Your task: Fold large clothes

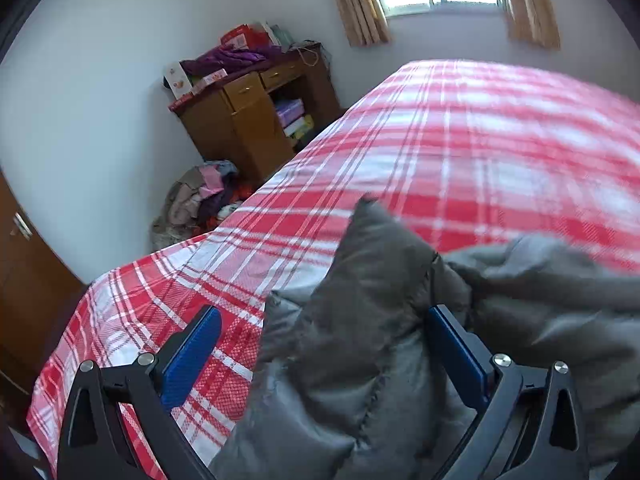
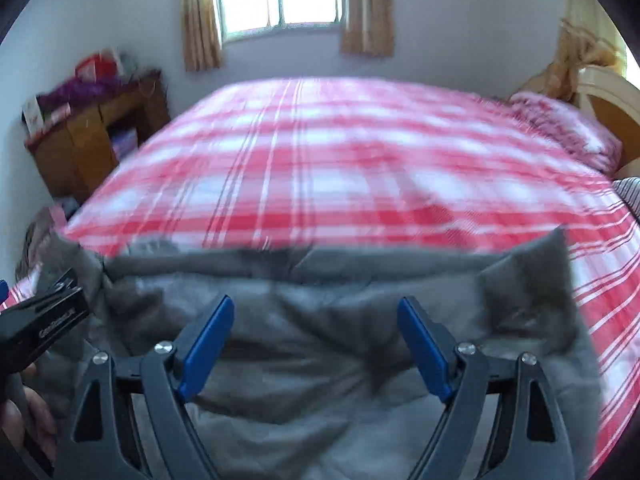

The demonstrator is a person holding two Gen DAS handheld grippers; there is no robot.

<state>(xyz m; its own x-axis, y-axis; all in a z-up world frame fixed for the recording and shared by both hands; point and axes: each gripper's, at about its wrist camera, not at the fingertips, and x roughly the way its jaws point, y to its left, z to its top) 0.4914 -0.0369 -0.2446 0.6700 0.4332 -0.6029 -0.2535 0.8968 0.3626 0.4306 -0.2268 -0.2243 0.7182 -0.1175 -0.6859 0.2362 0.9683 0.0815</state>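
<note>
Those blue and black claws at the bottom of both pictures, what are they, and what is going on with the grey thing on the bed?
They are hand-held grippers, one in each of a person's hands; no robot arm is involved. Each carries a wide-angle camera looking forward along its two fingers, so one picture comes from the left gripper and the other from the right gripper. On the bed with the red plaid sheet lies a large grey padded garment, meant to be folded. Both grippers stand open. Grey fabric bulges up between the left one's fingers, unclamped; the right one is over the garment, holding nothing.
</note>
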